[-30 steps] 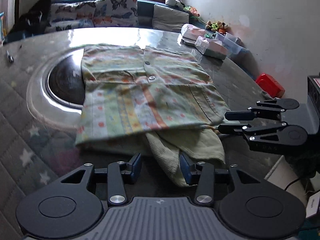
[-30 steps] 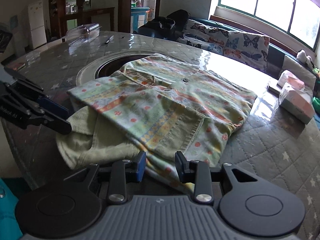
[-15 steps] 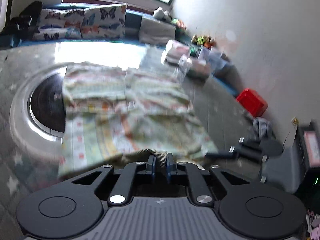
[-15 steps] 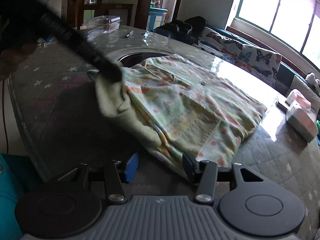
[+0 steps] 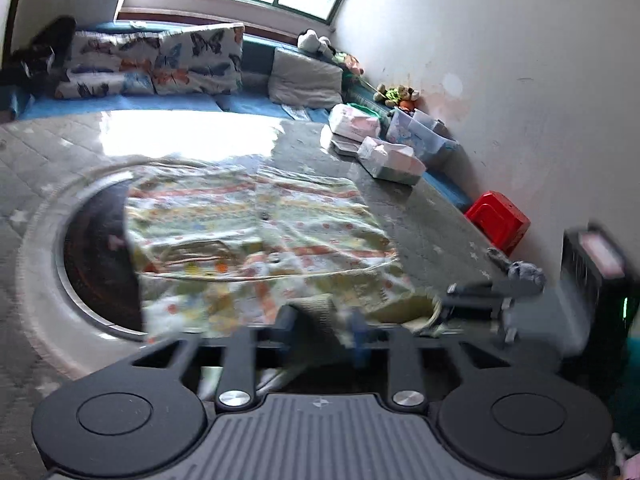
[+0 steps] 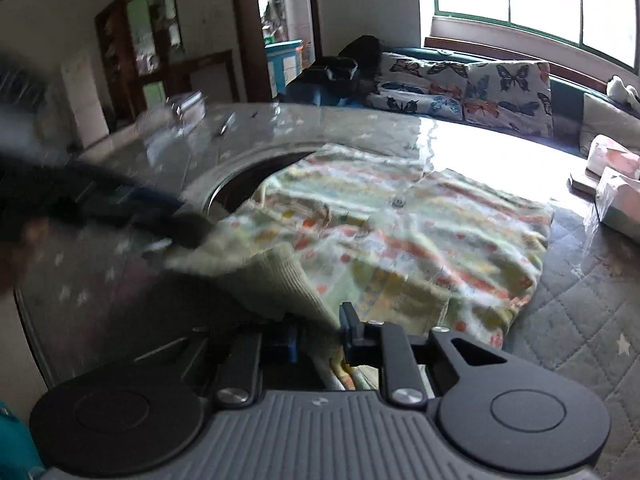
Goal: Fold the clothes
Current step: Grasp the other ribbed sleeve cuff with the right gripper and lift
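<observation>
A pale green patterned shirt [image 5: 256, 236] with buttons lies on the grey table, partly over a round dark inset [image 5: 96, 264]. It also shows in the right wrist view [image 6: 400, 236]. Its plain green ribbed hem [image 6: 276, 280] is lifted at the near edge. My left gripper [image 5: 320, 328] is shut on that hem [image 5: 316, 312]. My right gripper [image 6: 316, 344] is shut on the hem further along. Each gripper shows blurred in the other's view, the right one [image 5: 476, 304] and the left one [image 6: 132, 208].
Tissue packs and boxes [image 5: 384, 156] stand at the table's far right. A red box [image 5: 498, 216] sits off the table on the right. A sofa with butterfly cushions [image 5: 160, 60] runs behind. A pen [image 6: 228, 126] lies at the far side.
Both grippers have closed on the shirt's near hem. The left took hold first, then the right, and the hem is now raised off the table toward the shirt's middle.
</observation>
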Demonstrator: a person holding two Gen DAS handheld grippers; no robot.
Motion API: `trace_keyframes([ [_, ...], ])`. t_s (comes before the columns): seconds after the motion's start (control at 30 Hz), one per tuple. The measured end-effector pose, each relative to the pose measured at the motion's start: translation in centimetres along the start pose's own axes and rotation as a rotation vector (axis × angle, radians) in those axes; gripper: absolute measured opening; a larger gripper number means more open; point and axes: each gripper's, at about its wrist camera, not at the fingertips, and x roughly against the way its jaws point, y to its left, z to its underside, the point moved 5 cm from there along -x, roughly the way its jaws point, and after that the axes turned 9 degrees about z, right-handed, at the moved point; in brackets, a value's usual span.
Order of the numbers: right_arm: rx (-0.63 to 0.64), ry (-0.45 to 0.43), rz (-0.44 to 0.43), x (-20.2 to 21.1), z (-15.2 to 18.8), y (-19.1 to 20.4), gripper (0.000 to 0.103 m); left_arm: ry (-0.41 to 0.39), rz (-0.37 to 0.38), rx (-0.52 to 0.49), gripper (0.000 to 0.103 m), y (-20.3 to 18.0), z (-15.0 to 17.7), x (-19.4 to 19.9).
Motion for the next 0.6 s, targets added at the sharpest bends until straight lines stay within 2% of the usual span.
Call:
trace_keyframes([
  [0.07,-0.007,-0.011,0.002,0.0,-0.7,-0.3,0.016,-0.029,-0.078,-0.098,0.077,-0.1,1.0,1.1],
  [0.17,-0.013,-0.017,0.006,-0.2,-1.5,-0.5,0.015,-0.034,-0.176,-0.24,0.087,-0.4,2.4,1.2],
  [0.2,-0.018,-0.019,0.008,-0.3,-1.8,-0.7,0.015,-0.034,-0.209,-0.287,0.087,-0.5,2.8,1.2],
  [0.37,-0.038,-0.033,0.016,-0.5,-2.7,-1.0,0.015,-0.02,-0.244,-0.414,0.086,-0.7,3.9,-0.1],
  [0.43,-0.042,-0.039,0.02,-0.5,-2.9,-1.1,0.015,-0.015,-0.244,-0.457,0.074,-0.4,4.0,-0.7],
  [0.5,-0.047,-0.043,0.02,-0.5,-2.9,-1.2,0.015,-0.014,-0.245,-0.501,0.052,0.0,4.0,-1.3],
  [0.53,-0.05,-0.045,0.02,-0.5,-2.9,-1.2,0.014,-0.014,-0.247,-0.522,0.047,0.2,4.1,-1.5],
  [0.6,-0.059,-0.049,0.018,-0.4,-2.8,-1.3,0.011,-0.009,-0.248,-0.538,0.023,0.7,4.0,-1.9],
])
